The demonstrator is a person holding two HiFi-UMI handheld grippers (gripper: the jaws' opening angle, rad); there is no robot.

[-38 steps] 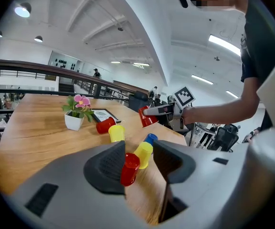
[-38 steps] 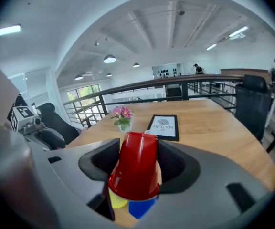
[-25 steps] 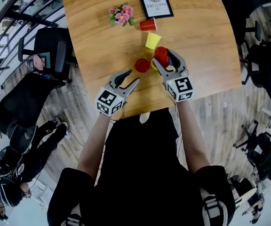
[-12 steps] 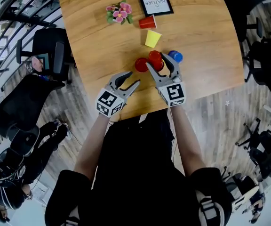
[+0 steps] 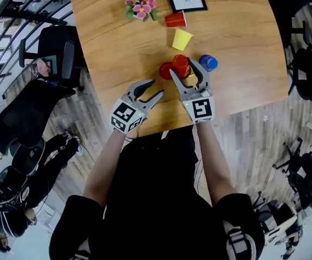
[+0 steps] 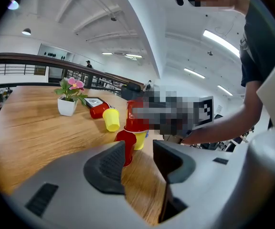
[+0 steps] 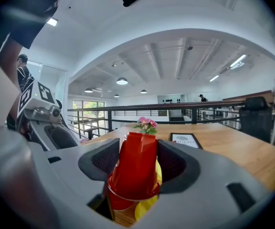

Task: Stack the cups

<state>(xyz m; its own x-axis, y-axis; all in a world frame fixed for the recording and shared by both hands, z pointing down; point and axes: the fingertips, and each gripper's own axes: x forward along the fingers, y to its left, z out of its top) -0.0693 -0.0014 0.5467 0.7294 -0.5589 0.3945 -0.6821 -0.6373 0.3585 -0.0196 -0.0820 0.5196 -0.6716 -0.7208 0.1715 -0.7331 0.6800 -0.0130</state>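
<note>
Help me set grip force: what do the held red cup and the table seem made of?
Red cup: probably thin plastic, given its smooth, uniform, slightly shiny wall and thickened rim. Table: wood or wood-look veneer, showing long grain streaks under a low-sheen finish; which one can't be told.
</note>
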